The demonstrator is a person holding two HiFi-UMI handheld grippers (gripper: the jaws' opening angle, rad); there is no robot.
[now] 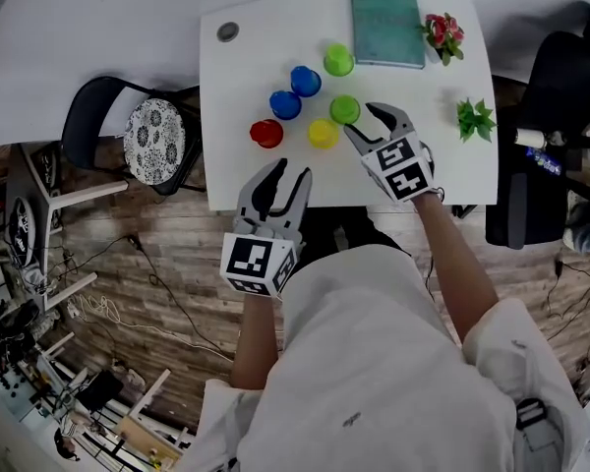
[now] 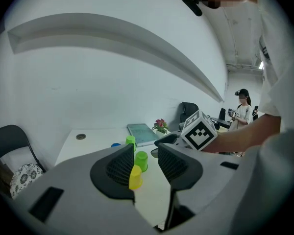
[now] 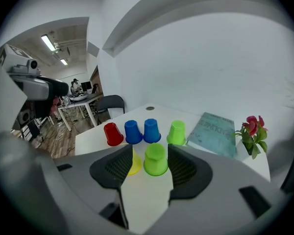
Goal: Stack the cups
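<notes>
Six upturned cups are being carried by the white worktop [image 1: 238,82]: a red cup [image 1: 266,133], two blue cups [image 1: 285,104], a yellow cup [image 1: 323,133], a far green cup [image 1: 338,60] and a near green cup [image 1: 344,109]. The right claw [image 1: 366,121] is being held just beside the near green cup, jaws apart, with that cup being framed between them but not pressed. The left claw [image 1: 288,170] is being held over the worktop's near edge, jaws apart and empty, clear of the cups.
</notes>
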